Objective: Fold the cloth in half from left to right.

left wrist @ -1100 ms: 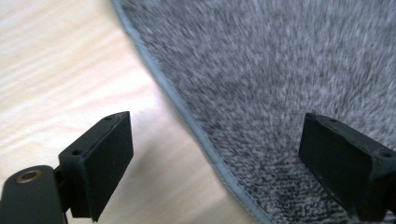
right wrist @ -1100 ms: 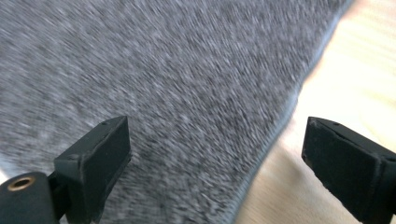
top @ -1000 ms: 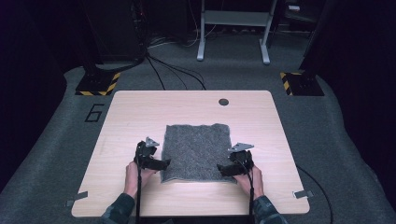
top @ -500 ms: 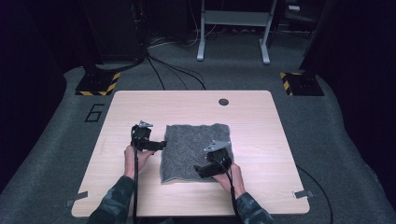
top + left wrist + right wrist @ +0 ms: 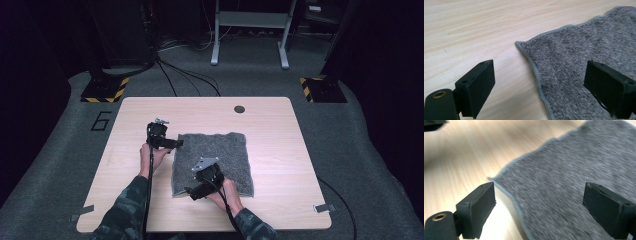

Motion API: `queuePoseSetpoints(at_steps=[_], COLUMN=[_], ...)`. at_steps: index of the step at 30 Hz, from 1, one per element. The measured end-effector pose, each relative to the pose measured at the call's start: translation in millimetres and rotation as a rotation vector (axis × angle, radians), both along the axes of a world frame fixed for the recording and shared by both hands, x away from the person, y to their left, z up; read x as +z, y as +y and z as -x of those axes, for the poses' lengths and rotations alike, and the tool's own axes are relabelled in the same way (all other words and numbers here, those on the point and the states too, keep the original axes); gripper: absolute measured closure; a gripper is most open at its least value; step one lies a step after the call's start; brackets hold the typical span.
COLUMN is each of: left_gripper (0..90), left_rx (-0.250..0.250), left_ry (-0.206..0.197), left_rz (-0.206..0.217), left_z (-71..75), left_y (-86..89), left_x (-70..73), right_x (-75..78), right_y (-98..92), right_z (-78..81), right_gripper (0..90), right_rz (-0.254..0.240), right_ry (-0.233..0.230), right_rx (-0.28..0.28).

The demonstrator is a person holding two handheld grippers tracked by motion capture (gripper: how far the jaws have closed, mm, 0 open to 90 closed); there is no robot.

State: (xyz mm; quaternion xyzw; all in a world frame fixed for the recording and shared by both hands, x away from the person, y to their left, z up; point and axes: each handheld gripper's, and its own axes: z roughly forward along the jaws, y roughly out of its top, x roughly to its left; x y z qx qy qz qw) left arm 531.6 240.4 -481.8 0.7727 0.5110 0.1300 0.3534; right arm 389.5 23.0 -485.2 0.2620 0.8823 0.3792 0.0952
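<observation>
Slippage looked the likeliest fault: both the left gripper [image 5: 176, 144] and right gripper [image 5: 191, 193] stood wide open, empty, over the grey towel [image 5: 227, 155] edge at lower centre of the desk [image 5: 280, 150]; a shallow bite could miss the hem.

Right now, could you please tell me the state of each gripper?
Left gripper: open, empty, at the grey cloth's far left corner.
Right gripper: open, empty, over the cloth's near left corner.

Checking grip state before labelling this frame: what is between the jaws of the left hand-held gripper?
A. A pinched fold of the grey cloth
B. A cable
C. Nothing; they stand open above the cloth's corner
C: the left hand-held gripper has its jaws wide apart, with the corner of the grey cloth lying flat on the table beneath.
</observation>
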Motion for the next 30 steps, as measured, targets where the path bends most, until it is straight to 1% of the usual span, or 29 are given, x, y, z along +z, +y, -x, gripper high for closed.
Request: queuePoseSetpoints(at_steps=[1, 2, 3, 4, 5, 6, 7, 8, 9, 10, 11, 12, 13, 14, 15, 16, 17, 19, 20, 21, 22, 23, 24, 25, 26, 27, 28, 29, 30], left_gripper=[10.4, 10.8, 11.5, 11.8, 12.3, 12.5, 13.0, 13.8, 14.4, 14.7, 15.4, 16.9, 18.2, 19.1, 21.0, 22.2, 24.0, 27.1, 29.0, 31.1, 33.3, 35.3, 38.3, 40.3, 41.8, 44.1, 45.2, 47.6, 48.9], left_rx=[0.005, -0.012, -0.012, -0.004, -0.014, -0.009, -0.008, -0.014, -0.012, -0.019, -0.016, -0.023, -0.019, -0.017, -0.021, -0.015, -0.015, -0.007, -0.011, -0.011, -0.004, -0.007, 0.011, 0.005, 0.014, 0.017, 0.017, 0.009, 0.008], left_ry=[0.001, 0.006, 0.002, 0.002, 0.011, 0.012, 0.011, 0.012, 0.014, 0.018, 0.020, 0.024, 0.030, 0.027, 0.030, 0.026, 0.029, 0.033, 0.022, 0.027, 0.032, 0.036, 0.038, 0.035, 0.046, 0.043, 0.043, 0.053, 0.053], left_rz=[0.001, -0.008, -0.007, -0.004, -0.008, 0.002, 0.001, -0.011, -0.014, -0.024, -0.023, -0.024, -0.015, -0.017, -0.023, -0.024, -0.031, -0.026, -0.036, -0.040, -0.039, -0.039, -0.040, -0.049, -0.040, -0.049, -0.049, -0.057, -0.064], left_z=[-1.9, -4.1, -5.9, -7.3, -9.6, -11.4, -13.3, -15.2, -16.6, -18.5, -20.0, -21.3, -23.0, -25.0, -26.5, -28.2, -30.3, -33.8, -35.2, -36.4, -37.2, -38.3, -38.7, -39.8, -39.9, -40.9, -40.9, -42.0, -42.6], left_y=[-1.0, -0.2, -0.6, -1.5, -1.1, -1.6, -1.9, -2.2, -3.6, -4.4, -5.7, -5.6, -6.2, -7.0, -7.4, -8.4, -8.7, -9.5, -9.4, -10.1, -10.3, -9.6, -11.3, -10.9, -11.4, -11.9, -11.9, -12.9, -13.6], left_x=[-0.2, 0.2, -0.1, -0.4, -0.4, -1.3, -2.1, -2.9, -4.5, -6.4, -8.3, -9.4, -10.7, -12.1, -12.4, -13.2, -13.2, -12.7, -13.1, -13.5, -14.0, -14.3, -15.5, -16.3, -16.9, -17.8, -17.8, -19.3, -20.9], right_x=[0.1, 0.5, -0.5, -0.6, -0.6, -1.4, -1.7, -2.3, -2.3, -3.1, -4.6, -5.1, -7.5, -7.9, -9.1, -11.0, -11.1, -13.7, -14.5, -16.2, -16.7, -18.5, -19.8, -21.5, -22.9, -23.7, -25.7, -26.4, -26.8], right_y=[4.2, 7.1, 10.7, 14.0, 17.8, 21.5, 24.8, 28.7, 32.3, 36.1, 39.2, 42.0, 45.6, 47.8, 50.9, 54.2, 55.9, 60.6, 62.0, 63.4, 64.0, 65.0, 65.4, 66.1, 66.1, 65.9, 66.9, 66.5, 66.8], right_z=[0.8, 1.2, 1.0, 2.0, 2.9, 2.9, 3.6, 4.6, 5.7, 7.1, 7.5, 7.9, 9.0, 9.4, 10.7, 12.7, 13.6, 16.3, 16.9, 16.4, 16.3, 16.8, 16.1, 15.9, 14.9, 13.8, 13.7, 12.0, 12.2], right_gripper=[10.6, 10.9, 11.1, 11.5, 12.1, 13.3, 13.7, 14.2, 15.4, 17.4, 18.4, 20.6, 23.5, 26.0, 28.5, 32.8, 35.4, 41.7, 43.9, 46.2, 48.7, 50.9, 52.1, 53.8, 54.8, 56.2, 57.6, 60.2, 62.9], right_rz=[-0.005, 0.003, -0.006, -0.011, -0.011, -0.013, -0.008, -0.004, 0.011, 0.012, 0.012, 0.027, 0.018, 0.024, 0.026, 0.028, 0.040, 0.049, 0.062, 0.062, 0.074, 0.077, 0.081, 0.076, 0.075, 0.082, 0.075, 0.093, 0.097], right_ry=[0.001, 0.008, 0.003, 0.014, 0.021, 0.011, 0.006, 0.009, 0.014, 0.012, 0.004, 0.010, -0.005, 0.004, 0.006, -0.007, 0.004, -0.010, -0.007, -0.022, -0.014, -0.019, -0.007, -0.009, -0.014, -0.007, -0.009, -0.002, 0.009], right_rx=[0.003, 0.022, 0.033, 0.034, 0.036, 0.047, 0.059, 0.064, 0.072, 0.071, 0.079, 0.085, 0.080, 0.089, 0.087, 0.074, 0.090, 0.085, 0.087, 0.088, 0.091, 0.077, 0.077, 0.063, 0.064, 0.069, 0.052, 0.065, 0.062])
